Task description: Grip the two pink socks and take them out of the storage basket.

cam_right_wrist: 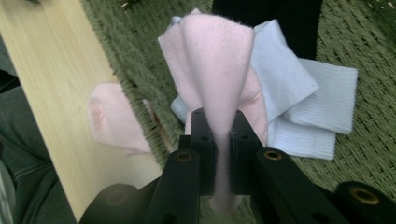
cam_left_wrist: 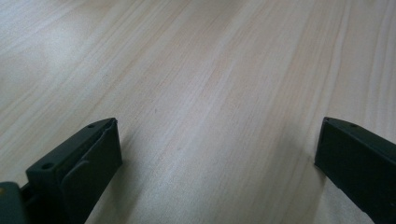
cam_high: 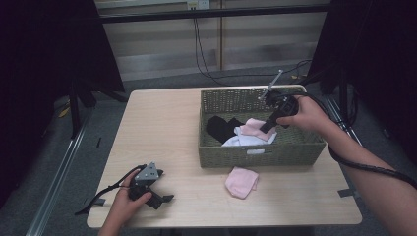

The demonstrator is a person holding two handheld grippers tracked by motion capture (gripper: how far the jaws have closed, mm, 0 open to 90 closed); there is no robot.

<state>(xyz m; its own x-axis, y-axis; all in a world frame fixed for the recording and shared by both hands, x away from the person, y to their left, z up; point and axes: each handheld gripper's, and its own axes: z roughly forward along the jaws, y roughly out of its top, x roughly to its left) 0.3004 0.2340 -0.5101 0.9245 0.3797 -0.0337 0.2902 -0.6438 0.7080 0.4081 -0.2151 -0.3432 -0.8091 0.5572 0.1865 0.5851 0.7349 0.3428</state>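
left gripper (cam_high: 164,198) resting on table (cam_high: 167,128), jaws spread wide, nothing between | 1 pink sock (cam_high: 241,181) lying on table just before wicker basket (cam_high: 255,152) | right gripper (cam_high: 264,131) clenched on 2nd pink sock (cam_right_wrist: 218,79), above white and black socks in basket

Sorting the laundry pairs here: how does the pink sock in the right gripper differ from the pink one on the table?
The held pink sock is pinched in the right gripper above the basket; the loose pink sock lies flat on the table, outside the basket. Both look alike in colour.
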